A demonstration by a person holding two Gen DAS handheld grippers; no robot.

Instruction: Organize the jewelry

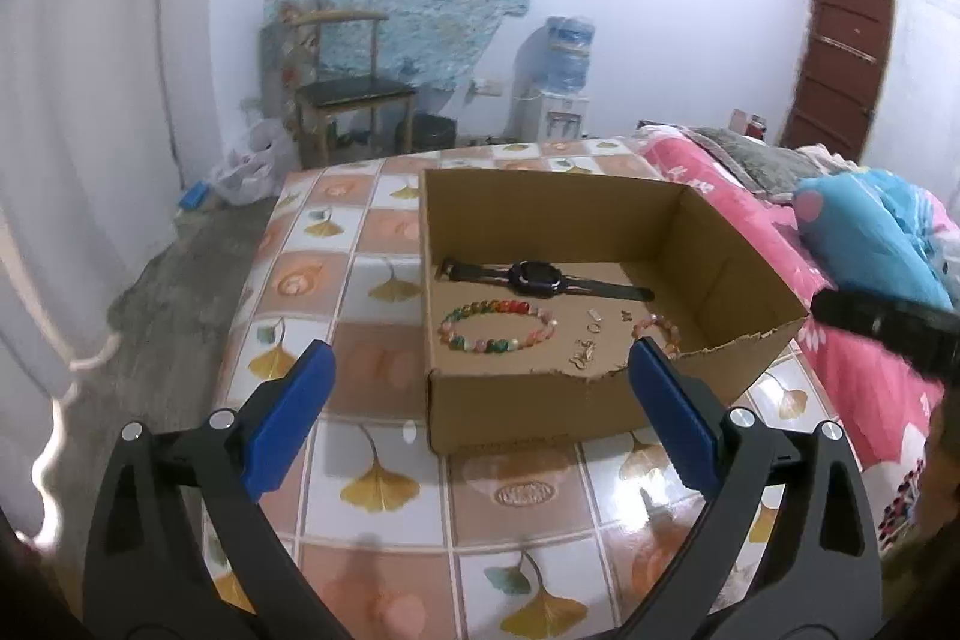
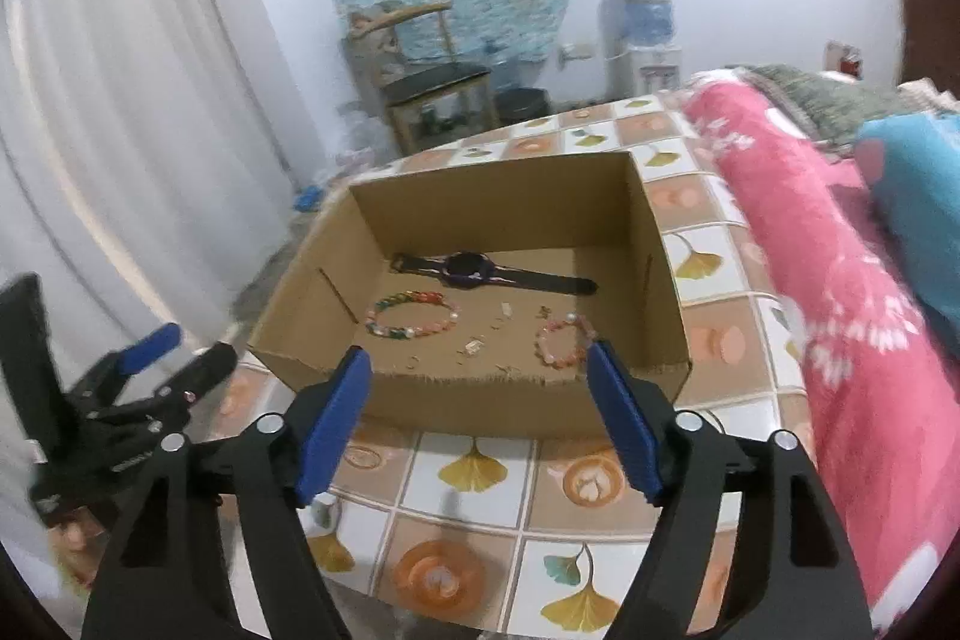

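We've got both grippers spread wide and holding nothing, left gripper [image 1: 480,400] and right gripper [image 2: 480,400] both hanging just short of the torn near edge of the open brown cardboard box [image 1: 510,418] on the gingko-print tiled table [image 1: 372,466]. Everything's already on the box floor: the black wristwatch [image 1: 537,277] lies long-ways across near the far wall, the multicoloured bead bracelet [image 1: 498,327] sits near-left, and the small pink bead bracelet [image 2: 561,340] near-right, closest to our right gripper.
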